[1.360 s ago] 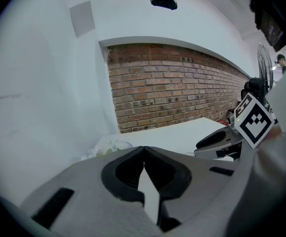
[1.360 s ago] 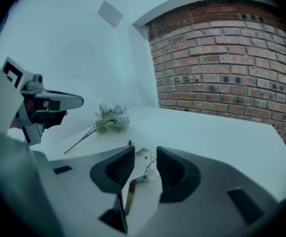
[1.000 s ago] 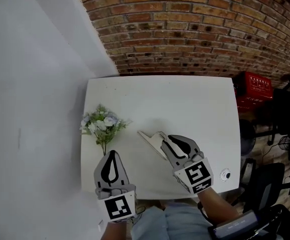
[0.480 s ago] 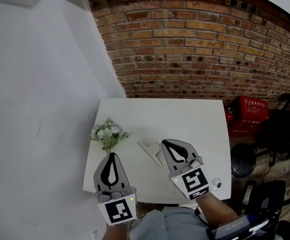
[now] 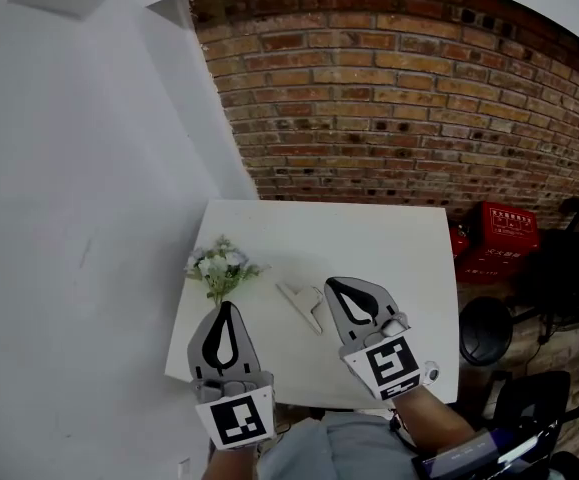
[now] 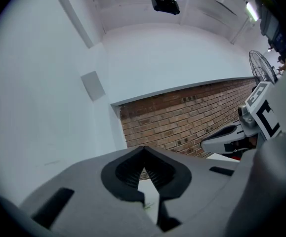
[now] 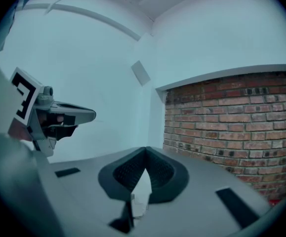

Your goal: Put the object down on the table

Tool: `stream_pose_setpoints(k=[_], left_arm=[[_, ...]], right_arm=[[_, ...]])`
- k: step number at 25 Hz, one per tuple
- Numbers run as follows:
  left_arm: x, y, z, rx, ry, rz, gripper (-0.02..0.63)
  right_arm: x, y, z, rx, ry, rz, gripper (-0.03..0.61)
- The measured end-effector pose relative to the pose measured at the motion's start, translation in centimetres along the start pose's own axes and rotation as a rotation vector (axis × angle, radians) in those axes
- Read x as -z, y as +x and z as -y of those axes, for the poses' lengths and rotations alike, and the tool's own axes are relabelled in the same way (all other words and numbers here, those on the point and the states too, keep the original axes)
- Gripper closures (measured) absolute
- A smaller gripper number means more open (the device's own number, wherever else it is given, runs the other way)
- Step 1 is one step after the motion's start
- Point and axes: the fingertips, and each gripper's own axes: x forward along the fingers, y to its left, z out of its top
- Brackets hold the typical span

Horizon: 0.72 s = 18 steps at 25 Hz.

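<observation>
My right gripper (image 5: pixel 331 284), clenched on nothing, hangs just right of the cream object (image 5: pixel 302 303). It lies diagonally on the table (image 5: pixel 369 238), while my left gripper (image 5: pixel 226 308), also clenched empty, is farther off.

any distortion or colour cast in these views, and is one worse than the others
Head view: the fisheye bends the brick wall courses into arcs, and the lower right corner goes dark. Left gripper view: a black circular vignette, with colour fairly neutral. Right gripper view: the same vignette plus a strong blue-green cast over the white wall, so it is the worst for colour.
</observation>
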Motion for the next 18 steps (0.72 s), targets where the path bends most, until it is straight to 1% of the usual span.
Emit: stream_pose_setpoints(k=[10,18], left_arm=[[0.19,-0.23,-0.19,0.006,0.004,-0.007,0.604],[0.39,-0.53,-0.38,0.013,0.006,-0.008,0.604]], right_arm=[[-0.4,-0.1,-0.35,0.0,0.016,0.003,0.574],[-0.32,-0.06,-0.47,0.015,0.005,0.008,0.574]])
